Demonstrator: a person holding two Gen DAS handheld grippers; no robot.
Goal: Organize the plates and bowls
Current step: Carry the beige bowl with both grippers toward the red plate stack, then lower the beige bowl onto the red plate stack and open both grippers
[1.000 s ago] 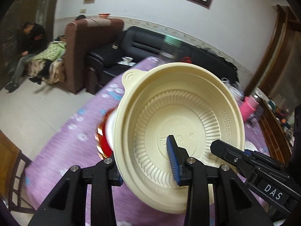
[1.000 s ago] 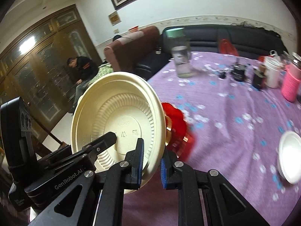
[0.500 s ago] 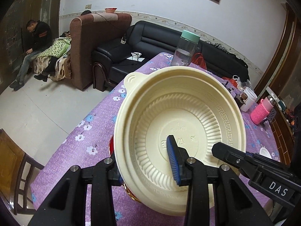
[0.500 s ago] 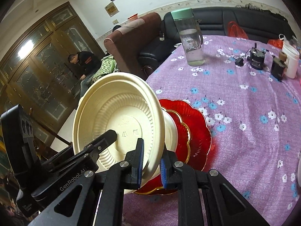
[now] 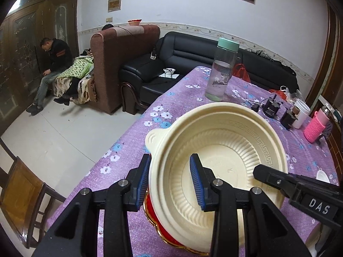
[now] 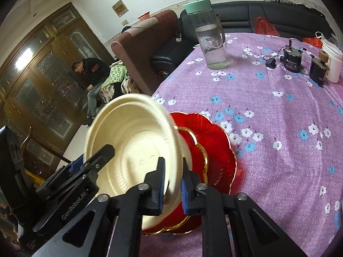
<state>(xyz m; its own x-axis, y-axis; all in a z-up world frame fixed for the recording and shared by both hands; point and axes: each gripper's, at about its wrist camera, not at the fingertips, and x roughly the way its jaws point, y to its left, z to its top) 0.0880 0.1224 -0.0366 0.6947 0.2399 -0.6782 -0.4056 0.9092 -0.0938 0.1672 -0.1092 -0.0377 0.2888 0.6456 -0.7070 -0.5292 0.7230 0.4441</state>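
**Cream bowl over red plates, near desk corner**

One cream bowl (image 5: 218,160), ribbed plastic with a tab handle and key-pattern rim, tilted over two scalloped red plates (image 6: 214,147) with gold edging. Left claw (image 5: 169,182) with blue pads straddling the near rim, outer pad just beside the wall; whether pinched or loosened cannot be told. Right claw (image 6: 173,189) likewise astride the rim with a sliver of gap, grip unclear. Stack close to the desk (image 6: 278,111) corner; wide bare floral purple cloth to the right. Farther back: one clear bottle (image 5: 221,72) with mint cap, two dark jars (image 6: 292,61), one pink sleeve cup (image 5: 316,126).
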